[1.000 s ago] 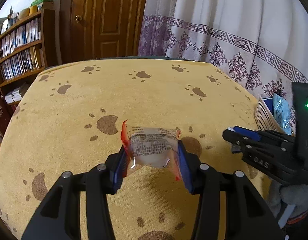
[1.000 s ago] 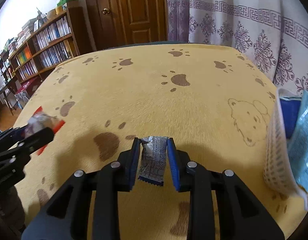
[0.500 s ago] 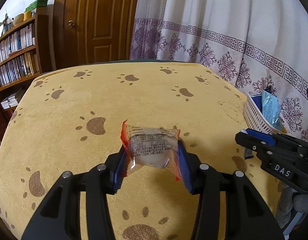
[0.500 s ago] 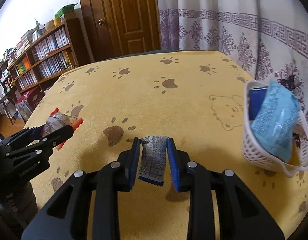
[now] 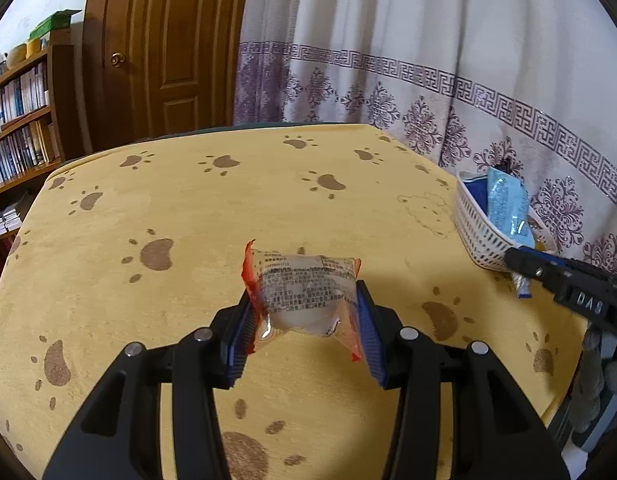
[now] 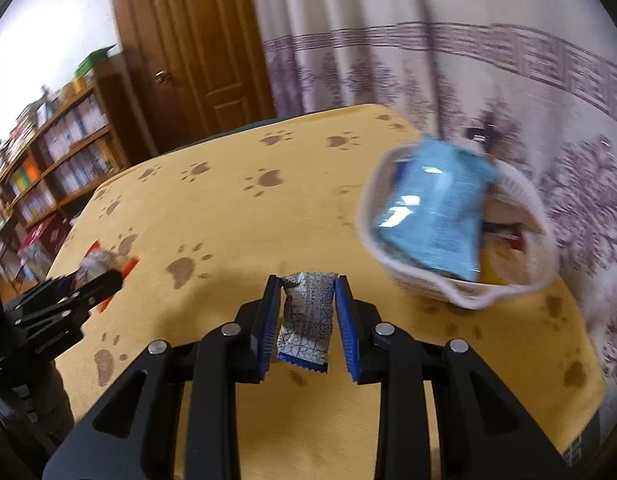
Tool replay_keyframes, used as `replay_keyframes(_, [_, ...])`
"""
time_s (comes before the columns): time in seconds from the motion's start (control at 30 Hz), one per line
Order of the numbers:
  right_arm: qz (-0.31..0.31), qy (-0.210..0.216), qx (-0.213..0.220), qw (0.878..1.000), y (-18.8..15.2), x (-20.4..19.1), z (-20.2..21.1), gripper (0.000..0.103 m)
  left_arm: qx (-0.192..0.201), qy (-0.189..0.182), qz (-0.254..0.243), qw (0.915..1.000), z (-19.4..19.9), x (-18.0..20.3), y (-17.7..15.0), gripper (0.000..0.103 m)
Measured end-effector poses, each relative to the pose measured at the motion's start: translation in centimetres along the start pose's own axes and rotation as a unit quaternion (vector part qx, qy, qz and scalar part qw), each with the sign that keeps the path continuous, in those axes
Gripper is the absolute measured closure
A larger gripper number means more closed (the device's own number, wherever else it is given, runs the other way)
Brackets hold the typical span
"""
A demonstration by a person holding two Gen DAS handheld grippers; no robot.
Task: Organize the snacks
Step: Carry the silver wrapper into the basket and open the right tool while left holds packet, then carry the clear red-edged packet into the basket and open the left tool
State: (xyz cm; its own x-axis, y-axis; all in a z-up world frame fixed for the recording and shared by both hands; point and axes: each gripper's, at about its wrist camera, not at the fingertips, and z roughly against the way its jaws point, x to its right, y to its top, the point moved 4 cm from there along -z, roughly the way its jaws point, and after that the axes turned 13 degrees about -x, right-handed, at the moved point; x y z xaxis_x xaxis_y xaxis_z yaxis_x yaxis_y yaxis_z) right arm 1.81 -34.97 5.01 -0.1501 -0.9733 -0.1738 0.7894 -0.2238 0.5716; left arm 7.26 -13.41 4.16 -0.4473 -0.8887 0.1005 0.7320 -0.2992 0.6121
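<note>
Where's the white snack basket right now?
The white basket sits at the table's right edge beside the patterned curtain, with a light blue packet inside. In the right wrist view it lies up and right of the right gripper.

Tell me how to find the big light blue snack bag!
Look at the yellow paw-print table and go to its edge by the white and purple curtain. A white basket sits there. The blue bag pokes out of its top, much bigger than the small patterned packet pinched in the right gripper nearby.
</note>
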Motion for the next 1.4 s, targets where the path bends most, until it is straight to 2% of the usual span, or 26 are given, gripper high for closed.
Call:
replay_keyframes(0.3, [-0.070,-0.045,0.042,0.996,0.3,7.4,3.0,0.074,-0.003,-0.004,-0.023,0.9997,0.1,2.7,0.1,0.056])
replay_keyframes(0.57, [-0.111,-0.075,0.046,0.990,1.8,12.1,1.0,0.074,-0.006,-0.009,-0.039,0.9992,-0.1,5.1,0.4,0.056])
replay_keyframes(0.83, [-0.122,-0.077,0.045,0.988,2.2,13.5,-0.4,0.068,-0.009,-0.009,-0.056,0.9983,-0.6,7.0,1.1,0.056])
replay_keyframes(0.9, [-0.129,-0.074,0.065,0.987,1.6,13.7,0.4,0.059,-0.009,-0.010,-0.060,0.9981,-0.7,7.5,1.4,0.056])
replay_keyframes(1.0, [-0.129,-0.074,0.079,0.986,0.7,13.8,1.3,0.058,-0.012,-0.017,-0.068,0.9974,-1.1,8.7,2.0,0.056])
replay_keyframes(1.2, [-0.122,-0.068,0.081,0.987,-1.3,13.7,2.4,0.057,0.001,-0.039,-0.104,0.9938,-1.2,12.5,4.0,0.056])
replay_keyframes(1.4, [-0.125,-0.058,0.086,0.987,-2.7,14.2,3.3,0.055,0.002,-0.077,-0.123,0.9895,-2.5,16.5,6.5,0.056])
